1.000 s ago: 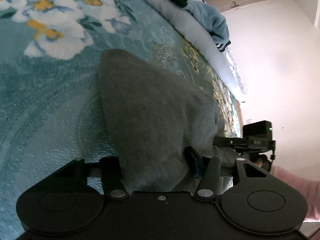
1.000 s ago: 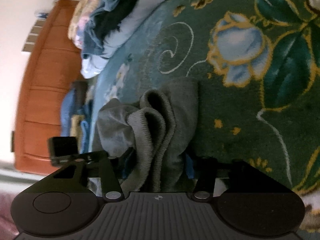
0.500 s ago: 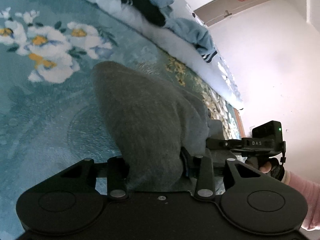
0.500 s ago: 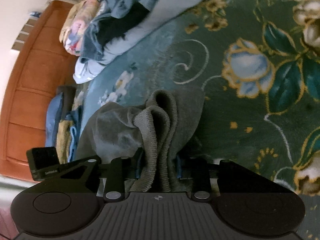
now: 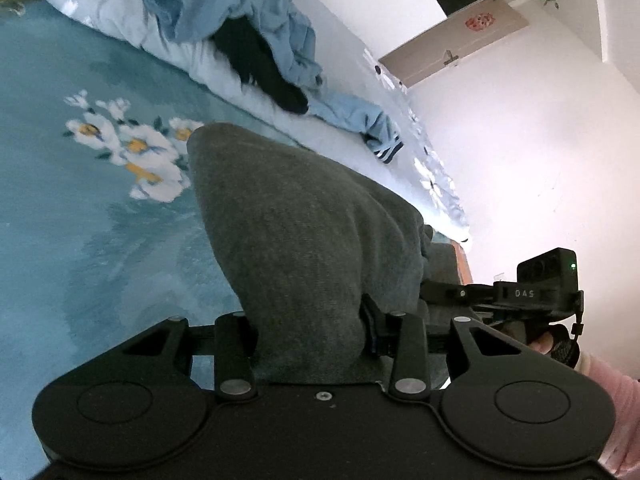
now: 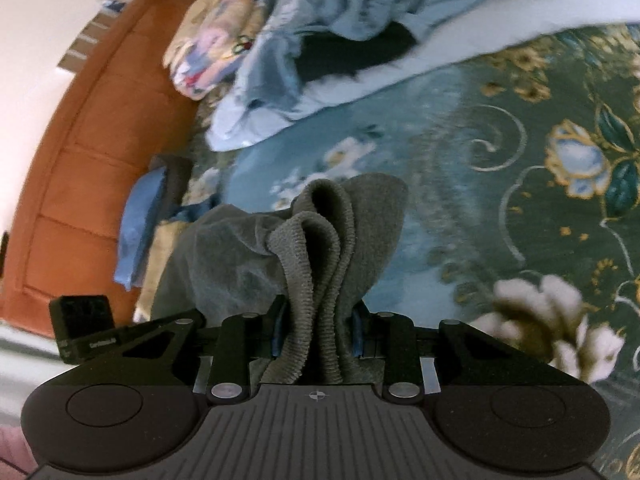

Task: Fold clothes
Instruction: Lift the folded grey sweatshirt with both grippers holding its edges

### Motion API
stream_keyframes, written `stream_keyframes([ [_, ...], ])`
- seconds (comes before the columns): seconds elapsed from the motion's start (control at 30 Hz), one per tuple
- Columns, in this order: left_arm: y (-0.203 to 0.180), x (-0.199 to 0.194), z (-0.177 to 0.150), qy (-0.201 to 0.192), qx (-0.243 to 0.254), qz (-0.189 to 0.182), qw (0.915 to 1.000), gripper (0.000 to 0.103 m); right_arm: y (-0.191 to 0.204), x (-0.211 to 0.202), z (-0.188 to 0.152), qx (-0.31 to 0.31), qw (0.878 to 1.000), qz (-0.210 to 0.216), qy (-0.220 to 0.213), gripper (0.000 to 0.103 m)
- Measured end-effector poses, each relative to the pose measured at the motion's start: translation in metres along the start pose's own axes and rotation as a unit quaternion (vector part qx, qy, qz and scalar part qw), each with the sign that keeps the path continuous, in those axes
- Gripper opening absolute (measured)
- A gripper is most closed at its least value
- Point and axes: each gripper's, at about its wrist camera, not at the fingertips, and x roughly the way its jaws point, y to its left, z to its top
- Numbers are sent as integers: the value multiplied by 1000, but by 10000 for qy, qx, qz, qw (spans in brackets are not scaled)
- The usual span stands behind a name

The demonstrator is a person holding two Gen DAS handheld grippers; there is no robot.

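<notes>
Step in hand, judged: a grey knit garment (image 5: 304, 240) is held up off the bed by two points, ahead of a fold or a shake-out; no fold is seen finished yet.

Left gripper (image 5: 308, 332): jaws closed on a thick bunch of the grey fabric, which fills the gap between the fingers and drapes forward and down toward the bed. In the same view, at far right, the right gripper's body and camera are seen, held by a hand (image 5: 548, 344) with a pink sleeve (image 5: 612, 412).

Right gripper (image 6: 318, 332): jaws clamped on the garment's ribbed hem (image 6: 304, 280), gathered in several layers between the blue pads. The rest of the cloth hangs bunched to the left of the hem.

Next move, judged: the two grips need to be drawn apart so the cloth is spread flat, then laid on the bedspread with the edges lined up. Risk: the bunched layers may slip unevenly or land creased.

Surface: a teal floral bedspread (image 5: 80, 220) with white and yellow flowers, darker green with gold scrolls on the right view. Along the far side a pale blue quilt (image 5: 200, 64) is seen, with a heap of blue clothes (image 5: 248, 16) and a black item (image 5: 260, 68) on it. A patterned bundle (image 6: 212, 48) lies by the orange-brown wooden headboard (image 6: 80, 160).

Room: white wall (image 5: 540, 140), a door, a hanging plant in the upper corner.
</notes>
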Motion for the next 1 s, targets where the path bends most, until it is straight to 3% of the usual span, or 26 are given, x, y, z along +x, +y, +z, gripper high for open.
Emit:
stream_keyframes([
  [0.4, -44, -113, -6, -178, -116, -61, 9998, 37, 105, -32, -31, 136, 9999, 34, -3, 28],
  [0.67, -65, -144, 0, -209, -14, -146, 9997, 37, 138, -55, -44, 178, 9997, 40, -161, 28],
  [1.0, -75, -178, -12, -769, -672, -11, 9948, 37, 166, -56, -30, -389, 9988, 264, 123, 28],
])
